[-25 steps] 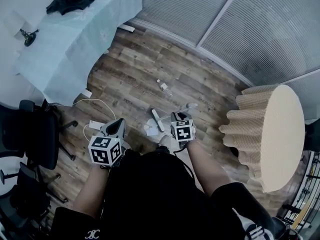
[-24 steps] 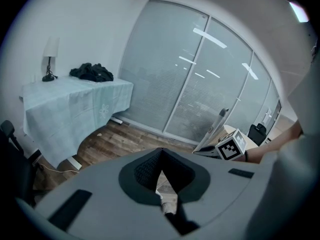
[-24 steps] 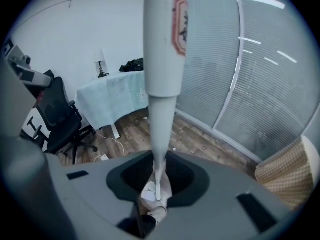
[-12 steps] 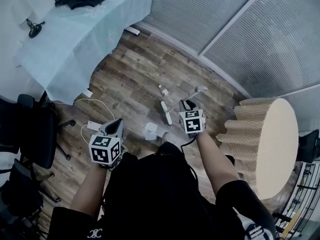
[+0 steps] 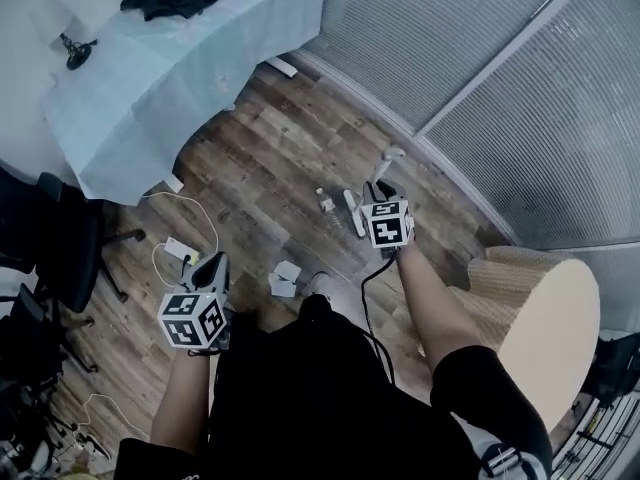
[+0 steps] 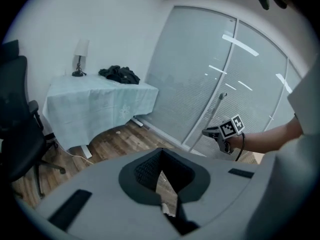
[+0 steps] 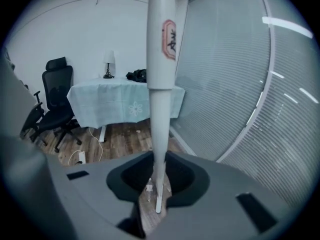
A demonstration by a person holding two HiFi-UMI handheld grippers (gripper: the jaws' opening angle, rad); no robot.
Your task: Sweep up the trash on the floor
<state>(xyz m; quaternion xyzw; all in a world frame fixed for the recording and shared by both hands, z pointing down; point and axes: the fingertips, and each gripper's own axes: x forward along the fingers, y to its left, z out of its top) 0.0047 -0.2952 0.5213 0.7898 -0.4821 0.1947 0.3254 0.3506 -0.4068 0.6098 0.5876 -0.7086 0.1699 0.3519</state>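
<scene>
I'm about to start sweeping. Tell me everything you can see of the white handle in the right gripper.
The white handle looks like smooth plastic: a thick tube with a red oval label, tapering below to a slim shaft. It stands nearly upright, and the right gripper is shut on the slim part. Its lower end points down at the wooden floor, close to a clear bottle. What is at its foot cannot be made out.

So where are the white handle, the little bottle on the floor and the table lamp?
white handle (image 7: 160,59), right gripper view, on its thick upper shaft.
bottle (image 5: 326,202), head view, on its middle.
lamp (image 6: 81,48), left gripper view, on its shade.
</scene>
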